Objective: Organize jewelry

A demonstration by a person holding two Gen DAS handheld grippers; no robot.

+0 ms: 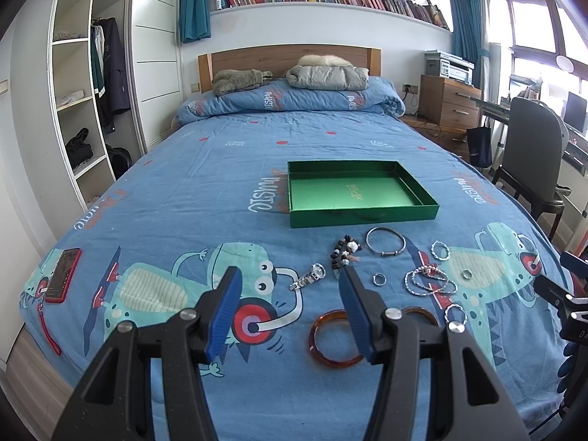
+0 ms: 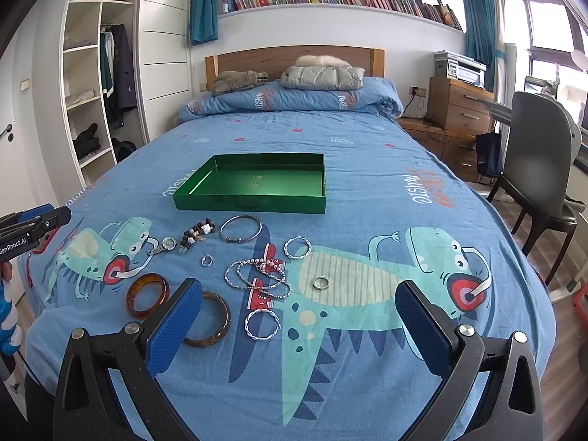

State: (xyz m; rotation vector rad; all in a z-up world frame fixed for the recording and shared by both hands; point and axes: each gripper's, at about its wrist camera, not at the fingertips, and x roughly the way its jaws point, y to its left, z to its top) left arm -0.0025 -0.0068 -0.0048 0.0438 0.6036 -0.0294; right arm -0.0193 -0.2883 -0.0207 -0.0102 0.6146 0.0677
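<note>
An empty green box [image 1: 367, 216] [image 2: 250, 205] lies on the blue bedspread. In front of it lies jewelry: a wristwatch [image 1: 308, 277] [image 2: 163, 247], a bead bracelet [image 1: 343, 251] [image 2: 196, 235], a silver bangle [image 1: 386, 241] [image 2: 240, 228], two amber bangles [image 1: 332, 338] [image 2: 147, 295] [image 2: 211, 318], small rings [image 1: 379, 279] [image 2: 320, 282], twisted silver rings [image 2: 297, 247] [image 2: 261, 325] and tangled chains [image 1: 430, 281] [image 2: 259, 279]. My left gripper [image 1: 290, 290] is open above the near bed, just before the watch. My right gripper [image 2: 299, 303] is open wide above the near bed edge.
A red phone [image 1: 63, 275] lies at the bed's left corner. Pillows and folded clothes [image 1: 327, 73] sit by the headboard. A wardrobe [image 1: 84, 110] stands left; a chair [image 2: 540, 169], a desk and drawers [image 2: 459, 106] stand right.
</note>
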